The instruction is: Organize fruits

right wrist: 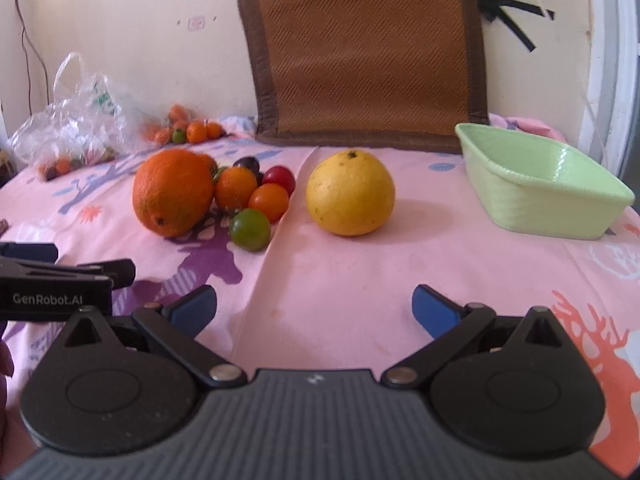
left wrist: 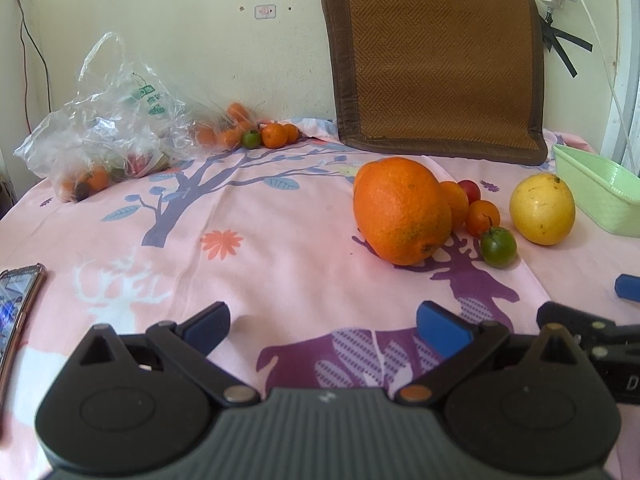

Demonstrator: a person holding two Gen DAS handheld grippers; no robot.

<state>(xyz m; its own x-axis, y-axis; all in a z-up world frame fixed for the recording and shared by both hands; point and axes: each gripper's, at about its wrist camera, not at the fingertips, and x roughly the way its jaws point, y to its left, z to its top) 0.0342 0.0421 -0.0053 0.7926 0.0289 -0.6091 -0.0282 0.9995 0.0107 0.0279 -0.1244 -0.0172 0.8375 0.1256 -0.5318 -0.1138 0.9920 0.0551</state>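
A pink printed cloth (right wrist: 340,280) covers the desk by the wall. Both tongs, left (left wrist: 322,326) and right (right wrist: 314,308), hover spread and empty at the bottom of the frame, likely lining up a first pick. Orange (right wrist: 173,192), grapefruit (right wrist: 350,193) and small fruits (right wrist: 256,204) sit mid-frame; the green basket (right wrist: 552,216) waits at right, empty.
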